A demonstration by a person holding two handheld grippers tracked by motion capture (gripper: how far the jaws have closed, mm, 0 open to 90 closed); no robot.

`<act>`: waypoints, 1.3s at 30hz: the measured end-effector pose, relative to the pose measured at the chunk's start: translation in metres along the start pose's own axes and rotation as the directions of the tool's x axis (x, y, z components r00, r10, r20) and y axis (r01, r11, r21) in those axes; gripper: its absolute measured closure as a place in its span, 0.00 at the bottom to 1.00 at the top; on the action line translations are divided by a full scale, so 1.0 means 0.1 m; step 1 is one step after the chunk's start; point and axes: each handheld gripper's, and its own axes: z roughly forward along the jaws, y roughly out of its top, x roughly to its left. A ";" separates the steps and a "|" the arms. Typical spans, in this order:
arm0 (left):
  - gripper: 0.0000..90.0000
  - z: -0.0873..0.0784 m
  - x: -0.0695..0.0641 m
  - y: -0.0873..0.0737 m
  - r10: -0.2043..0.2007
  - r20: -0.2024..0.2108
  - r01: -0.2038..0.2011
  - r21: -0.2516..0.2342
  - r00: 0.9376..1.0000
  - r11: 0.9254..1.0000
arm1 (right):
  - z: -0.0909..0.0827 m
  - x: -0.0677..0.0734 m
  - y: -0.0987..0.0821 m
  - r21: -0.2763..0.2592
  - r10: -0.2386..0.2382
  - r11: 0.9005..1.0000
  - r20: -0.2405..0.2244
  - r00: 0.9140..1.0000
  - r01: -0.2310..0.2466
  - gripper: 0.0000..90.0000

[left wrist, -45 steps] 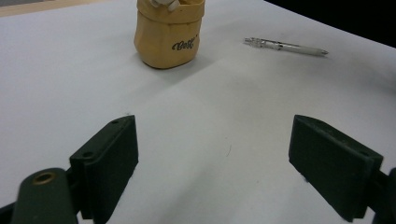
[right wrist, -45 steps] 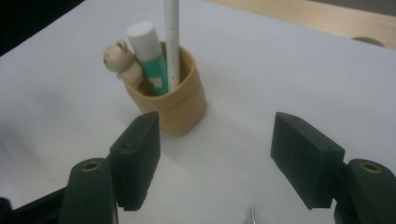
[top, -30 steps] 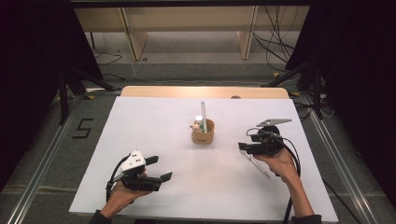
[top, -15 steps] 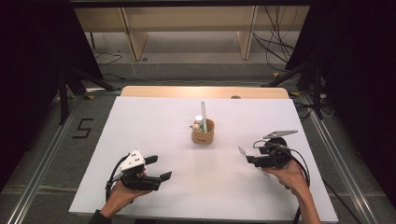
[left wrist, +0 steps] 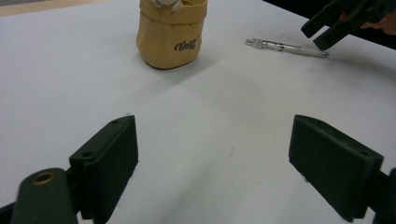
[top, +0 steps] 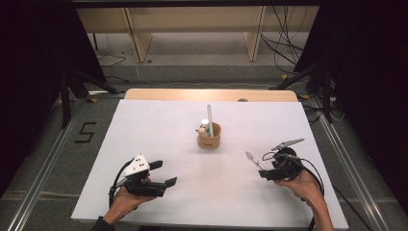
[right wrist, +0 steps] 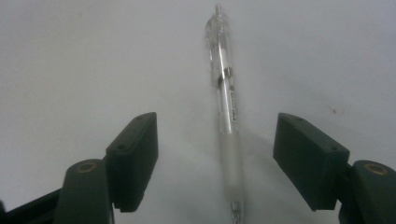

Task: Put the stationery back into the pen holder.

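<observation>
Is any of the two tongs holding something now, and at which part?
Nothing is held. The right tongs stand open around the clear pen, which lies on the white table untouched. The left tongs are open and empty.

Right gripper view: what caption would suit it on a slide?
Open right gripper poised over a clear pen lying on the white table, the pen between its black jaws but untouched.

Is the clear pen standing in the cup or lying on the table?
Lying flat. The pen rests on the white table, apart from the cup.
</observation>
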 end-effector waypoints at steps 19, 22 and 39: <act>0.17 0.01 0.00 0.00 0.003 0.005 -0.003 0.006 1.000 1.000 | 0.03 -0.03 -0.06 0.099 -0.011 0.995 0.038 0.999 0.007 0.67; 0.17 0.01 -0.01 0.00 0.004 0.004 -0.004 0.005 1.000 1.000 | 0.06 -0.04 -0.07 0.113 -0.019 0.994 0.045 0.999 0.014 0.69; 0.17 0.02 -0.01 0.00 0.006 0.005 -0.006 0.007 1.000 1.000 | 0.08 0.02 -0.07 0.146 -0.076 0.987 0.079 0.994 0.064 0.87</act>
